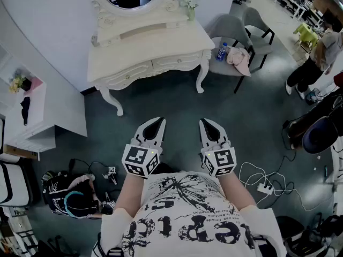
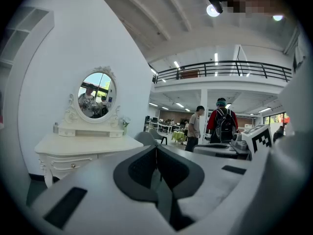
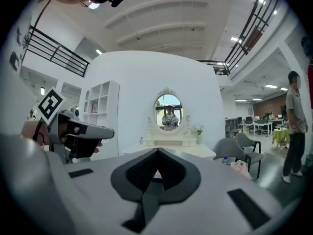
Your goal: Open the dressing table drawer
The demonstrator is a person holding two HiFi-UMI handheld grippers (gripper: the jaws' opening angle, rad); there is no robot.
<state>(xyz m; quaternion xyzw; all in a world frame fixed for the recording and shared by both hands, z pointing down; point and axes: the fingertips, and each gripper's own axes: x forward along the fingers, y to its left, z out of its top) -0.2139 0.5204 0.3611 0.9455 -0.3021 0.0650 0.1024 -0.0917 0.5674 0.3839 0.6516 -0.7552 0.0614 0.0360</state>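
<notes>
The white dressing table (image 1: 153, 44) with an oval mirror stands against the wall at the top of the head view. Its two drawers (image 1: 179, 61), both closed, run along the front, each with a small knob. Both grippers hang well short of it over the dark floor, side by side and pointing at it. My left gripper (image 1: 159, 122) is shut with nothing in it. My right gripper (image 1: 205, 122) is shut and empty too. In the left gripper view the table (image 2: 83, 148) sits low at the left, beyond the gripper (image 2: 156, 147). In the right gripper view it (image 3: 168, 142) lies straight ahead past the gripper (image 3: 157, 151).
Two grey chairs (image 1: 236, 42) stand right of the table, one bearing a bottle and a pink cloth. A white shelf unit (image 1: 32, 116) is at the left wall. Bags (image 1: 69, 194) lie on the floor at the lower left, and cables with a power strip (image 1: 262, 186) at the right. People stand at the far right.
</notes>
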